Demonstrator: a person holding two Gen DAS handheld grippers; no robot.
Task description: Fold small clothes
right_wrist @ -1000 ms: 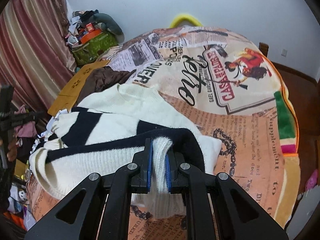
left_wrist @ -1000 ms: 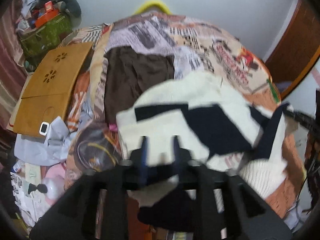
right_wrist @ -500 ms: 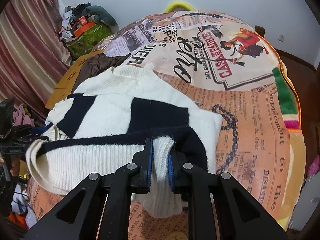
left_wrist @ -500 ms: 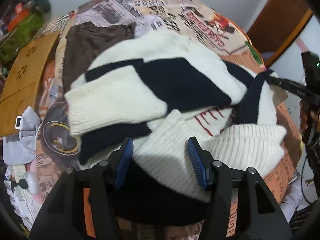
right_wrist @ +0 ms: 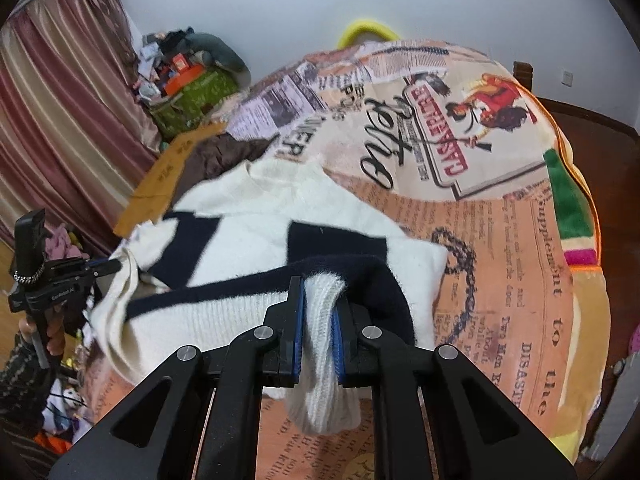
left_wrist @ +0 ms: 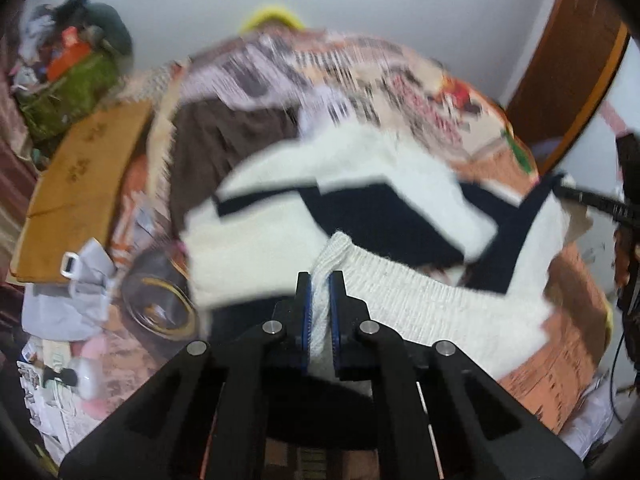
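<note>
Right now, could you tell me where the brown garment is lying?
In the right wrist view, the brown garment lies left of centre on the printed blanket, just beyond the white and navy sweater, beside the cardboard sheet.

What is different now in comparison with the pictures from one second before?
The left gripper let go, reopened, then shut on the ribbed hem of the white and navy knitted sweater. The right gripper stayed clamped on the same hem; the sweater stays on the printed blanket.

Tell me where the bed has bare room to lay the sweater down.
Free: the printed blanket right of the sweater, out to its green edge, and the stretch beyond the collar. Crowded: the left side, with the brown garment, cardboard and clutter.
</note>
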